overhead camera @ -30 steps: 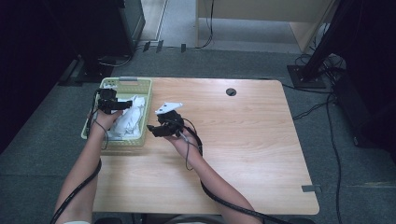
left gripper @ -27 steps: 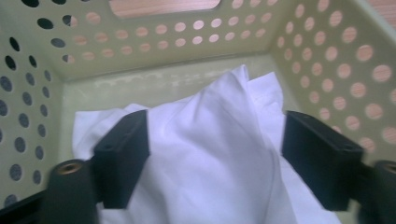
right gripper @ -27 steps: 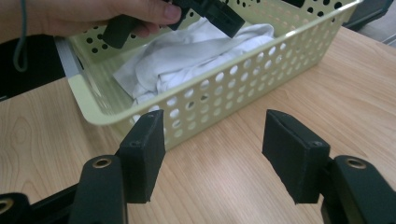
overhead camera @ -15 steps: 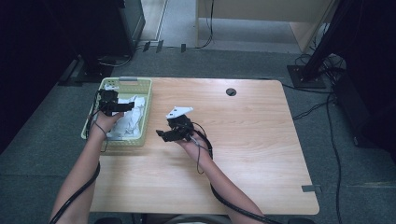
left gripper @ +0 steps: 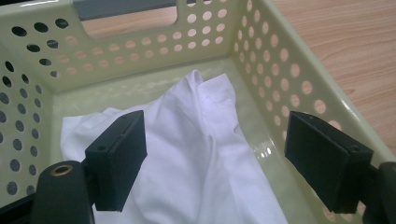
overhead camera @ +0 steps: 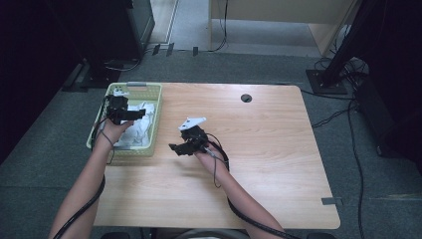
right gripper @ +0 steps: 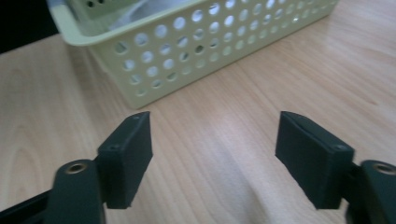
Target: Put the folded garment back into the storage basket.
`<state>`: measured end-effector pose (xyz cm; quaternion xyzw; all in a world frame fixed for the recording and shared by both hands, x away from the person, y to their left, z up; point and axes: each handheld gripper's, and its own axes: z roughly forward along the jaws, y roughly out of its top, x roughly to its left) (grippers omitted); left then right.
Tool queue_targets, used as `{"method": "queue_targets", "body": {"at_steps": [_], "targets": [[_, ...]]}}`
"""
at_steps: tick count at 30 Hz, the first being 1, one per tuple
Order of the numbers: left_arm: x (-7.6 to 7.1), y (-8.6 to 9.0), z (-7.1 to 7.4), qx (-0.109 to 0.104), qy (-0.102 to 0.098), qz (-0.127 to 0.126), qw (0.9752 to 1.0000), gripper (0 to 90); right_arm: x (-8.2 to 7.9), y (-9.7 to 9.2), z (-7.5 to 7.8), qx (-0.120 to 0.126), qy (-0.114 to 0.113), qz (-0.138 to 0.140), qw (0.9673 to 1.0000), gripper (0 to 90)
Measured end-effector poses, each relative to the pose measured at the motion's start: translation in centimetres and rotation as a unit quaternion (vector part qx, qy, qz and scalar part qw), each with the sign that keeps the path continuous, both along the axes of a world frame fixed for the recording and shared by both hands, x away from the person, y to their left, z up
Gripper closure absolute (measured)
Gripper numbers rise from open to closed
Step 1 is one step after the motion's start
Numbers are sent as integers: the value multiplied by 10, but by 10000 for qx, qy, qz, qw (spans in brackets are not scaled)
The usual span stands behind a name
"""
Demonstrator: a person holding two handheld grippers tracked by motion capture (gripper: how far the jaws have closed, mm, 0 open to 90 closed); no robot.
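Observation:
A pale yellow perforated basket (overhead camera: 151, 89) stands at the table's far left corner with a crumpled white cloth (overhead camera: 140, 130) inside. My left gripper (overhead camera: 141, 114) hovers over the basket, open; its jaws have just been opening. In the left gripper view the cloth (left gripper: 201, 158) lies below the wide-apart jaws of that gripper (left gripper: 215, 140), and the pads do not touch it. My right gripper (overhead camera: 173, 148) is over bare wood just right of the basket, pointing at it. Its jaws have just been opening and nothing is between them (right gripper: 214, 140). The basket wall (right gripper: 187, 51) shows ahead.
The wooden table (overhead camera: 278, 164) has a round cable hole (overhead camera: 246, 98) near its far edge. Grey carpet with cables surrounds it, and a dark cabinet (overhead camera: 99, 30) stands beyond the basket.
My right gripper has drawn back from the basket's side, to the right and a little nearer the person, and its jaws stand wider. The left gripper stays over the basket.

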<state>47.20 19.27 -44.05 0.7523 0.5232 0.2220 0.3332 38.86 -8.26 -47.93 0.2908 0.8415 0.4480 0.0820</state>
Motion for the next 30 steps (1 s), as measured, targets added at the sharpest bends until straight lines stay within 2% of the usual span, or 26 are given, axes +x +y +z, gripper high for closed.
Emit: {"method": "queue_targets", "body": {"at_steps": [3, 7, 9, 11, 14, 18, 23, 30], "targets": [[-3, -3, 1, 148, -66, -52, 9999, 213, 0, -4, -1, 91, 86, 81, 9999, 245], [-7, -5, 4, 8, -115, -28, 9999, 212, -1, -9, -4, -55, 27, 79, 10000, 246], [-9, -6, 6, -73, -56, -3, 10000, 212, -2, -12, -5, -93, 22, 60, 9999, 246], [-11, -9, 9, -78, 0, 21, 10000, 212, -2, -15, -6, -112, 23, 55, 9999, 246], [-15, -13, 13, -110, -70, -73, 9999, 212, -4, -20, -8, -152, -17, 53, 9999, 246], [-20, -18, 14, -139, 110, -127, 9998, 186, -6, -25, -10, -249, -64, 69, 9996, 246], [-28, -25, 16, -15, 13, -211, 9998, 186, -6, -31, -14, -243, -87, 4, 9997, 246], [-41, -35, 21, 15, -104, -343, 9994, 186, -8, -43, -17, -287, -123, -67, 9995, 246]]}}
